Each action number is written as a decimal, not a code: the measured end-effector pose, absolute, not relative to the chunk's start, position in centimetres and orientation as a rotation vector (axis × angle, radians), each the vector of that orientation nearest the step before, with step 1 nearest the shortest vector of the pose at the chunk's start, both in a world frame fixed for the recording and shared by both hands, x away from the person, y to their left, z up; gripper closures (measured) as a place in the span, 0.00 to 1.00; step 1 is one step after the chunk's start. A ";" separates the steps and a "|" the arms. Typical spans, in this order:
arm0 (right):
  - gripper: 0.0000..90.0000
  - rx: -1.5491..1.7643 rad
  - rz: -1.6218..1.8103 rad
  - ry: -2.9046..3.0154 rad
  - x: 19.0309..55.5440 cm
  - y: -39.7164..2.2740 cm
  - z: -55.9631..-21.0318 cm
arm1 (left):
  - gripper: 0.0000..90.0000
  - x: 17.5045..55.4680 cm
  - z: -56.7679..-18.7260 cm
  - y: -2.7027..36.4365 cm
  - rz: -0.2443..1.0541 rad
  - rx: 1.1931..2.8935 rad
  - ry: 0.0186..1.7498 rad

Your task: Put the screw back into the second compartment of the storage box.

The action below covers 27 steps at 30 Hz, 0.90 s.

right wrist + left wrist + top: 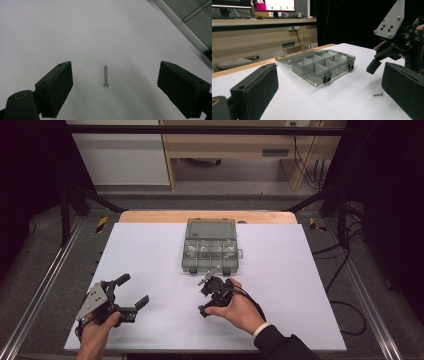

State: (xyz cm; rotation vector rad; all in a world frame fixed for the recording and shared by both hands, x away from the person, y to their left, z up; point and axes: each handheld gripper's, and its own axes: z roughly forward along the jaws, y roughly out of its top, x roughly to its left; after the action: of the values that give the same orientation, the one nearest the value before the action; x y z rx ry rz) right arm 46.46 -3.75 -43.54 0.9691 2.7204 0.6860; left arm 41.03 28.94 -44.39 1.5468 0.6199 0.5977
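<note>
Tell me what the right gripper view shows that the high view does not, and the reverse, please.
The right gripper view gives a close look at a small screw lying flat on the white table, loose between that gripper's two open black jaws, touching neither.

The high view gives the whole layout: the left gripper, open, near the table's front left, the right gripper just before the clear compartment box, whose lid is folded back, and both hands.

Both share the white table and some of the box, seen as a corner in the right gripper view.
</note>
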 end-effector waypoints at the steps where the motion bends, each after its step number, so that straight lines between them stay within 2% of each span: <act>1: 0.19 0.966 0.682 2.722 46.5 -3.7 -43.6 | 0.01 41.0 -44.4 28.9 0.597 1.547 0.620; 9: 0.32 0.948 0.687 2.729 46.4 -3.5 -43.7 | 0.01 41.0 -44.4 28.9 0.598 1.543 0.620; 17: 0.52 0.967 0.733 2.738 46.4 -3.2 -43.6 | 0.01 40.9 -44.4 28.9 0.596 1.551 0.620; 27: 0.68 0.964 0.662 2.769 46.2 -2.7 -44.2 | 0.01 40.9 -44.4 28.9 0.600 1.553 0.617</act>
State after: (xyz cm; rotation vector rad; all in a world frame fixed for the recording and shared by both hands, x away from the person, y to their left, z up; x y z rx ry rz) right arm 46.24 -2.68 -44.23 0.9641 2.7688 0.6623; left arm 40.88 28.91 -44.40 1.5532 0.6167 0.6002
